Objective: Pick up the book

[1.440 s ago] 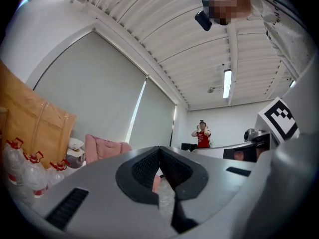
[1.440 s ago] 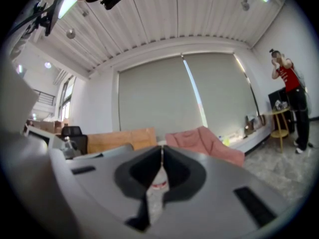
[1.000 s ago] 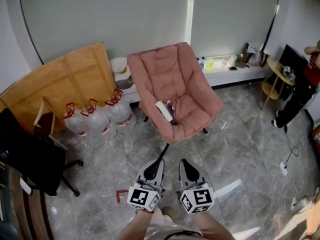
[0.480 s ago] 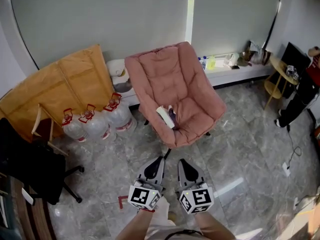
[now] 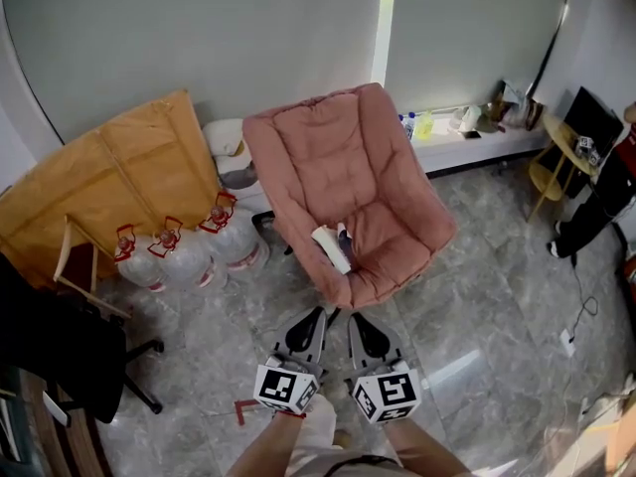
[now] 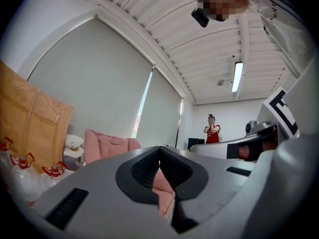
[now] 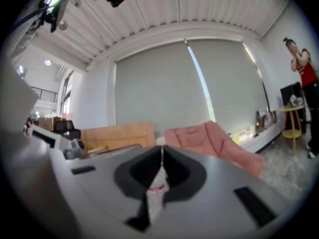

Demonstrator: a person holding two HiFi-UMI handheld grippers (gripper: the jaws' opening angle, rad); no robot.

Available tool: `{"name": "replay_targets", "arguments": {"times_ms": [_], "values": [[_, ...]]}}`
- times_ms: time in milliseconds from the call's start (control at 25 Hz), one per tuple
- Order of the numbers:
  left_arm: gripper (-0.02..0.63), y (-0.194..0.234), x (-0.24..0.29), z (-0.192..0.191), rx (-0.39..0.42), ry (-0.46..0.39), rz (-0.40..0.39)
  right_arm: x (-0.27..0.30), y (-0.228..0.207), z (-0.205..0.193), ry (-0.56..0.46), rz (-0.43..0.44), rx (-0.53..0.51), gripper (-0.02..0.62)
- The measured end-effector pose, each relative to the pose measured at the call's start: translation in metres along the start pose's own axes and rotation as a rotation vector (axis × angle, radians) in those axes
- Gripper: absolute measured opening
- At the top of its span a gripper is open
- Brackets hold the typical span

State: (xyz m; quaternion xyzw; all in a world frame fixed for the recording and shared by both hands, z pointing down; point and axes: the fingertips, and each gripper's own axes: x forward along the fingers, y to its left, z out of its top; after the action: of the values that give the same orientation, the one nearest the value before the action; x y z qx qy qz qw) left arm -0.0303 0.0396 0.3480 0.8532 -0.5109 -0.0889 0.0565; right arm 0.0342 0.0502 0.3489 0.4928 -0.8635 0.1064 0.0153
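The book (image 5: 332, 248) is white and lies tilted on the left side of the seat of a pink cushioned chair (image 5: 343, 167), with a small dark object (image 5: 344, 237) against it. In the head view my left gripper (image 5: 315, 313) and right gripper (image 5: 355, 318) are side by side just short of the chair's front edge, pointing at it. Both are shut with nothing held. In the left gripper view the left gripper (image 6: 159, 151) has its jaws meeting, with the pink chair (image 6: 107, 147) beyond. The right gripper (image 7: 161, 152) looks the same in its own view.
Three water jugs (image 5: 189, 254) stand left of the chair before a leaning cardboard sheet (image 5: 109, 172). A black office chair (image 5: 55, 351) is at the near left. A ledge with bottles (image 5: 452, 137), a yellow side table (image 5: 556, 157) and a person (image 5: 608, 192) are at the right.
Both grippers, still shut, have moved forward across the floor toward the pink chair, which now sits closer and lower in the head view.
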Motion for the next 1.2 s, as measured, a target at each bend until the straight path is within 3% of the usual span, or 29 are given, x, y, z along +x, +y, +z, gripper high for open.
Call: {"name": "replay_targets", "arguments": {"times_ms": [640, 1200], "values": [[0.015, 0.083, 0.065, -0.023, -0.01, 0.066, -0.074, 0.107, -0.011, -0.009, 0.054, -0.038, 0.015, 0.014], [0.015, 0.11, 0.078, -0.054, -0.059, 0.1, -0.062, 0.148, -0.013, -0.049, 0.143, -0.02, 0.028, 0.014]]}}
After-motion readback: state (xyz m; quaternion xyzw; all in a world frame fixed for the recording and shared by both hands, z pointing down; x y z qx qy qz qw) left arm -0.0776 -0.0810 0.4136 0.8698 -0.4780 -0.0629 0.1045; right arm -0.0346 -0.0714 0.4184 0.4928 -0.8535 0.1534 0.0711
